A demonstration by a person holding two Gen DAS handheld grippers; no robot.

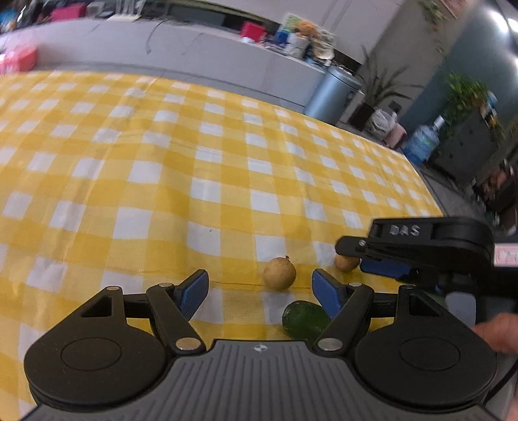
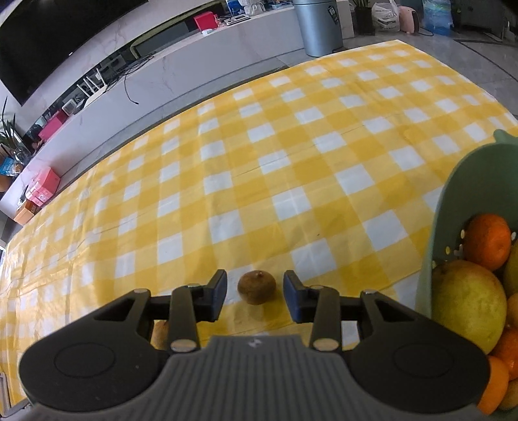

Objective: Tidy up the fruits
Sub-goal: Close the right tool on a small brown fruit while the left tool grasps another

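Brown longan (image 2: 256,287) sits stem-up between the open right hand-held gripper (image 2: 254,296) pads.

The place reads as an office lounge or lobby rather than a home. Ahead of the jaws, beyond the yellow checked tablecloth (image 2: 291,155), runs a long pale stone counter (image 2: 181,64) cluttered with boxes, with a metal bin (image 2: 319,26), potted plants (image 1: 466,97) and water jugs (image 1: 421,142) nearby.
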